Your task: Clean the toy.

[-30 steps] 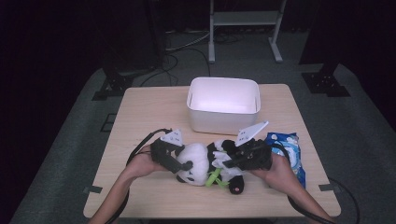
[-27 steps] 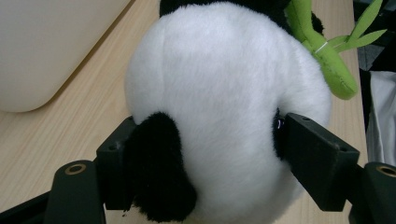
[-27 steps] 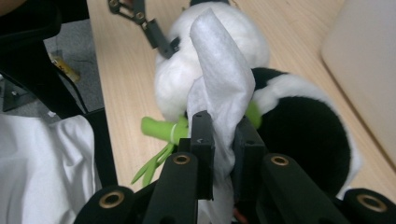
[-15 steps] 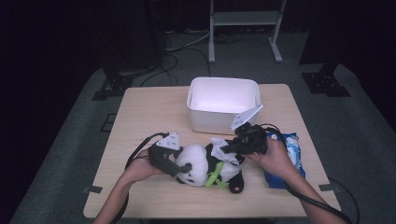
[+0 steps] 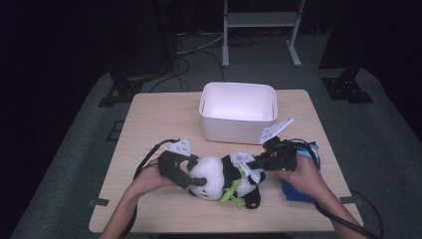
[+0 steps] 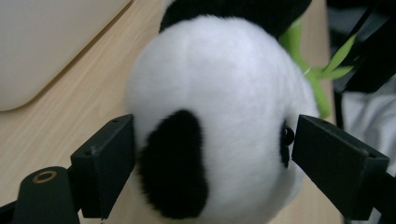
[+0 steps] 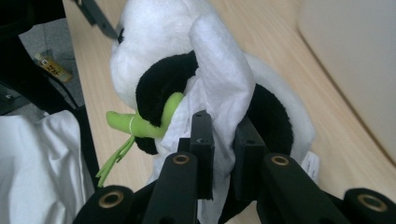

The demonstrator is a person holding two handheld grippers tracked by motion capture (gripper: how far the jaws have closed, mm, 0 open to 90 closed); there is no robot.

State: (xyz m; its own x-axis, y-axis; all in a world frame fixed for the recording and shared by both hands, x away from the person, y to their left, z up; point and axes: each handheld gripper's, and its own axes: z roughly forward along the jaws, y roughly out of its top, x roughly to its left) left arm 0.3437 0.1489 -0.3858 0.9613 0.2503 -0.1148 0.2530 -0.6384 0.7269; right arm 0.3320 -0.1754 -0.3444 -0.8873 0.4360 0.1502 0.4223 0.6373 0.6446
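Note:
A black and white panda plush [image 5: 214, 177] with a green bamboo sprig lies on its side on the wooden table [image 5: 164, 124]. My left gripper [image 5: 196, 171] reaches in from the left. Its jaws flank the panda's head [image 6: 219, 116] and have just been opening, so the round head sits between them unsqueezed. My right gripper [image 5: 251, 163] comes from the right, shut on a white wipe [image 7: 219, 79] draped over the panda's body [image 7: 154, 46].
A white rectangular bin [image 5: 239, 127] stands just behind the panda at the table's middle. A blue pack [image 5: 298, 191] lies under my right hand near the right edge. Cables trail from both grippers toward the front edge.
My right gripper has shifted a little over the panda with the wipe still pinched. My left gripper stays at the head with its jaws set wider.

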